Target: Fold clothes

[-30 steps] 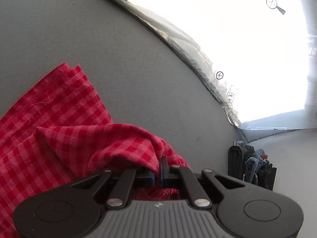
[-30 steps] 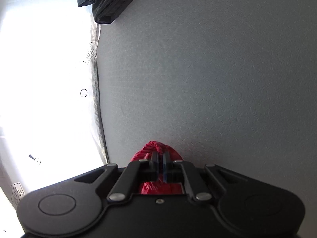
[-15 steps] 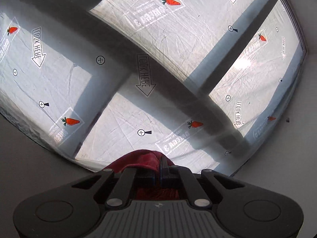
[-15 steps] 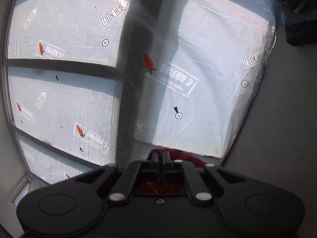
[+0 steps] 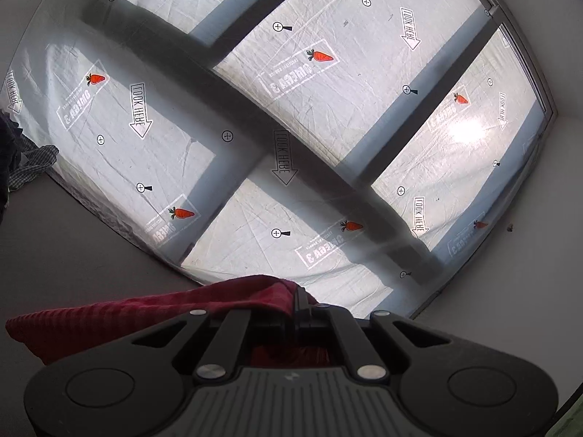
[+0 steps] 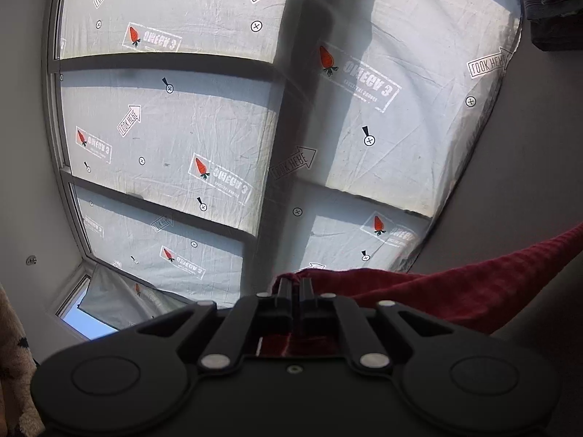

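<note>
The red cloth (image 5: pixel 153 309) is kept pinched by left tool (image 5: pixel 296 300) & right tool (image 6: pixel 296 291), both clamped on it, prob. so it is stretched taut betw. them for folding.

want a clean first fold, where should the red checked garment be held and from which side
Hold the red checked garment by its top edge, one pinch at each end, as now: left gripper and right gripper are shut on it from above, and the cloth spans between them.

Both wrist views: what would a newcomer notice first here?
The window covered by a sheet printed with carrots fills both views. Low in each view, the red cloth stretches sideways, pinched by the left gripper and the right gripper.
</note>
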Demonstrator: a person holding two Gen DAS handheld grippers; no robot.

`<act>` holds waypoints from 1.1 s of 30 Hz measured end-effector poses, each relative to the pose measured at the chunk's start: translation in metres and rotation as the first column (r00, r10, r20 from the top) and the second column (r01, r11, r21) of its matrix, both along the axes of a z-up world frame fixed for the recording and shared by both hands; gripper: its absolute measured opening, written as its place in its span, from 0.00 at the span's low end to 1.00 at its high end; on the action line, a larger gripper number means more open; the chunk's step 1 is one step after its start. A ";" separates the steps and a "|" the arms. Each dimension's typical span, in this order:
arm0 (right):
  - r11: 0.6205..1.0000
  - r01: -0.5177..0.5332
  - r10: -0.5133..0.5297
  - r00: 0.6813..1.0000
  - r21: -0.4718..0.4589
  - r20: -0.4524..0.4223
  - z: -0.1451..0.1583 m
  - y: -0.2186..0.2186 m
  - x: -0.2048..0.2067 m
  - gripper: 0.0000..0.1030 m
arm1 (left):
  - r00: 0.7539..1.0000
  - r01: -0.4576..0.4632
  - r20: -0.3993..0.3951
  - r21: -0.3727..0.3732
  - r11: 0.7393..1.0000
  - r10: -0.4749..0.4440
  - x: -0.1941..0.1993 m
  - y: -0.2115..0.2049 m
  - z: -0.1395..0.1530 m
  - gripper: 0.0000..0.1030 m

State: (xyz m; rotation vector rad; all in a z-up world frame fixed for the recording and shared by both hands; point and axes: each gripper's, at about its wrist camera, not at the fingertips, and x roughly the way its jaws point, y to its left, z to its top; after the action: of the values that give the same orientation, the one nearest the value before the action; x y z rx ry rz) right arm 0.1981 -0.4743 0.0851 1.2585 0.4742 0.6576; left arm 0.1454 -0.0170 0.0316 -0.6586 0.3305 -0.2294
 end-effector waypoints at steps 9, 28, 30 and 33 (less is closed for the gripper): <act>1.000 0.000 0.000 0.988 0.002 -0.153 -0.044 0.027 0.049 0.04 | 0.981 -0.051 -0.189 -0.079 0.996 0.035 0.026 0.027 -0.048 0.04; 0.873 -0.083 -0.006 0.983 -0.481 -0.181 -0.120 0.151 0.429 0.27 | 0.926 -0.157 -0.329 0.114 0.981 0.186 0.373 0.096 -0.156 0.30; 0.811 -0.070 -0.024 0.988 -0.580 -0.152 -0.122 0.154 0.440 0.35 | 0.905 -0.170 -0.364 0.167 0.971 0.221 0.389 0.103 -0.173 0.40; 0.722 -0.027 -0.071 0.991 -0.691 -0.113 -0.128 0.142 0.420 0.41 | 0.877 -0.202 -0.392 0.223 0.954 0.277 0.369 0.111 -0.193 0.56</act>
State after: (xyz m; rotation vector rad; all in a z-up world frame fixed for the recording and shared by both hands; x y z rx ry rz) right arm 0.6184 -0.3319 -0.0430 0.5807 0.7341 0.3129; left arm 0.5148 0.0944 -0.1618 -0.5631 0.6708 0.1866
